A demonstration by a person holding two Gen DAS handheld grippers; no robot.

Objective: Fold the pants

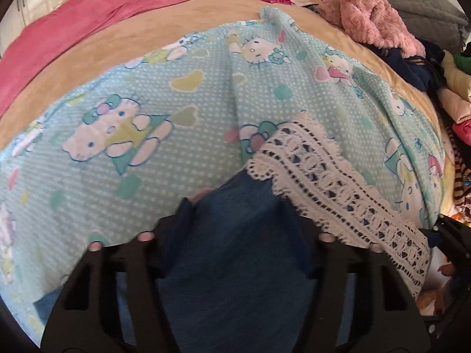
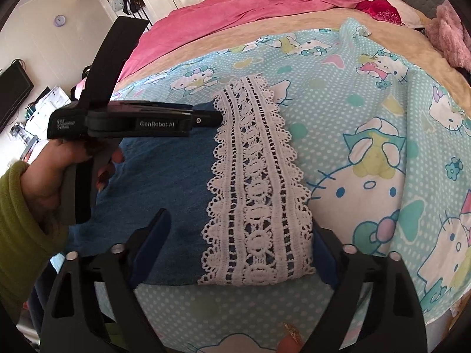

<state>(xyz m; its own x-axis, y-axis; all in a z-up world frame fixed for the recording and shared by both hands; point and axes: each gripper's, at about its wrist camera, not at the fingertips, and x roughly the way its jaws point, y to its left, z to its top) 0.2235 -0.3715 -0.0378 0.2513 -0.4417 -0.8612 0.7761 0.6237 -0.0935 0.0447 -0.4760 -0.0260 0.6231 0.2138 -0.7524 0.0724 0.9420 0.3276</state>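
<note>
**Blue pants with a lace edge lie on the bed**

The blue pants (image 2: pixel 164 176) lie flat on a light blue cartoon-cat sheet (image 2: pixel 368 135) spread over the bed. In the right wrist view they fill the middle and lower left of the frame. A wide white lace trim (image 2: pixel 256 182) runs along their right edge, from the middle of the frame down to the bottom.

The left gripper (image 2: pixel 206 119) comes in from the left of that view, held flat by a hand (image 2: pixel 56 170) in a green sleeve (image 2: pixel 20 223). Its tip touches the top end of the lace. In its own view, blue cloth (image 1: pixel 232 235) bunches up between its two fingers (image 1: pixel 179 214) — the jaws are partly closed around the pants.

The right gripper (image 2: pixel 238 253) sits at the bottom of its view. Its fingers (image 2: pixel 153 235) are spread wide, one on each side of the lace end, and it is not pinching anything.

A pink blanket (image 2: pixel 235 3) lies across the top of the frame. In the left wrist view a fluffy pink garment (image 1: pixel 374 17) sits at the upper right, with a pile of clothes (image 1: pixel 447 88) down the right edge.
</note>
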